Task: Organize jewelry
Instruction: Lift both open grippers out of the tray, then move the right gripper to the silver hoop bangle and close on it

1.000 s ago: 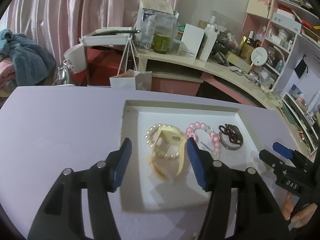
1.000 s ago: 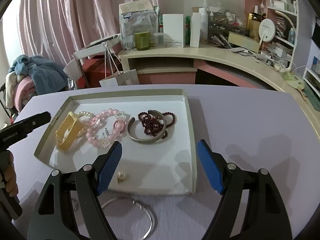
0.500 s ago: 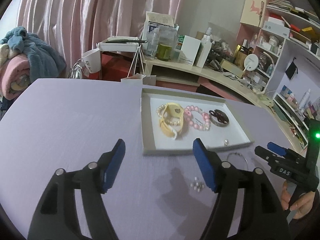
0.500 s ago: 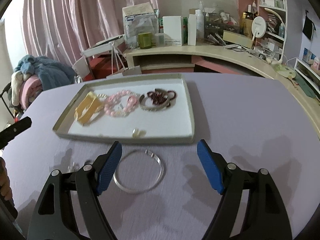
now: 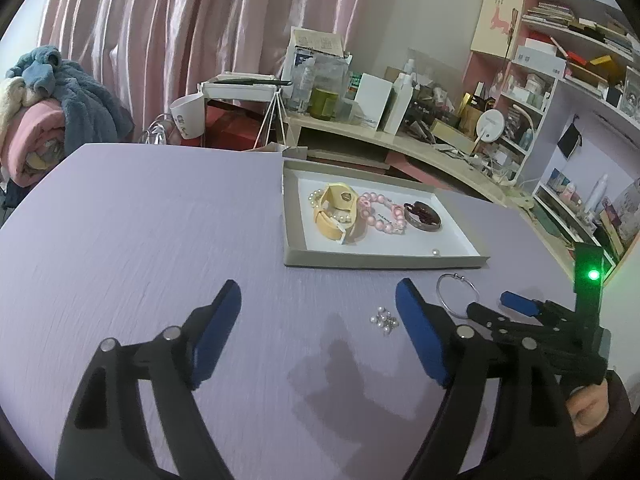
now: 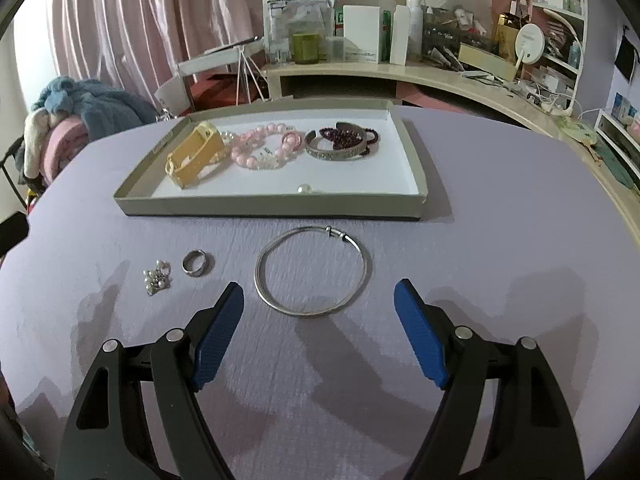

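Tray (image 6: 224, 202): sits far of both grippers on the lilac table (image 6: 500, 240) — a shallow box lid, evidently the collecting place for the jewelry.
In the tray: yellow watch (image 6: 196, 154) at the left, pink bead bracelet (image 6: 262, 148) in the middle, silver cuff (image 6: 336, 150) with dark red beads (image 6: 344, 136) at the right, and one loose pearl (image 6: 304, 189) against the near wall.
Still outside: silver bangle (image 6: 312, 270) lies flat on the table just near of the tray; a small ring (image 6: 195, 263) and a pearl cluster (image 6: 157, 277) lie to its left.
Right gripper (image 6: 318, 328): fingers well apart with nothing between them, and they have just been opening a little more; it is lined up on the bangle, which lies just beyond the tips — likely the next pick.
Left gripper (image 5: 318, 328): jaws have just been opening, wide now and empty, over bare table; the pearl cluster (image 5: 384, 320) lies just beside its right finger (image 5: 420, 336).
Judgement: about half sorted — three pieces remain on the table.
Handling: the bangle is thin and flat, so a pinch across its rim seems needed.
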Demonstrator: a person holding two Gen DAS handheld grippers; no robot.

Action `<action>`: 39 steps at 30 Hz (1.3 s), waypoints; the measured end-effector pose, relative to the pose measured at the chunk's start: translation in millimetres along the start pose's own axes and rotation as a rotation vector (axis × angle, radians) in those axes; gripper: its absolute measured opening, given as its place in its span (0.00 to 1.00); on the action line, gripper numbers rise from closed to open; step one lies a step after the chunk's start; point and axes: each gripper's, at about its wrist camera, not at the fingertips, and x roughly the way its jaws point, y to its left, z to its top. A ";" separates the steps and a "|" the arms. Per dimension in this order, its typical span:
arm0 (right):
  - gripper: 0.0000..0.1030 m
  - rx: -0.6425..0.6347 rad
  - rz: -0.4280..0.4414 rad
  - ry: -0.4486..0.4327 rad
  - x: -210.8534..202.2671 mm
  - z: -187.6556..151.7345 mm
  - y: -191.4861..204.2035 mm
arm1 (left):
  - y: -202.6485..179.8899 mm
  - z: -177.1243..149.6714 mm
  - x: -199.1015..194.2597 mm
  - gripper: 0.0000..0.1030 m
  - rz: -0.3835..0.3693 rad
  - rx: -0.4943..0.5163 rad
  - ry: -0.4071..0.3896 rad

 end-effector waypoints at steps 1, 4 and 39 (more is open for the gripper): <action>0.82 -0.004 -0.005 0.005 1.7 -0.8 0.9 | 0.5 -0.6 -1.3 0.79 -0.002 -0.002 -0.001; 0.82 -0.008 -0.015 0.016 4.8 -0.8 2.5 | 2.2 -1.2 -4.1 0.80 -0.003 -0.006 -0.004; 0.90 -0.005 -0.050 0.088 38.9 14.4 9.3 | 2.8 -9.2 4.5 0.81 0.004 0.004 0.042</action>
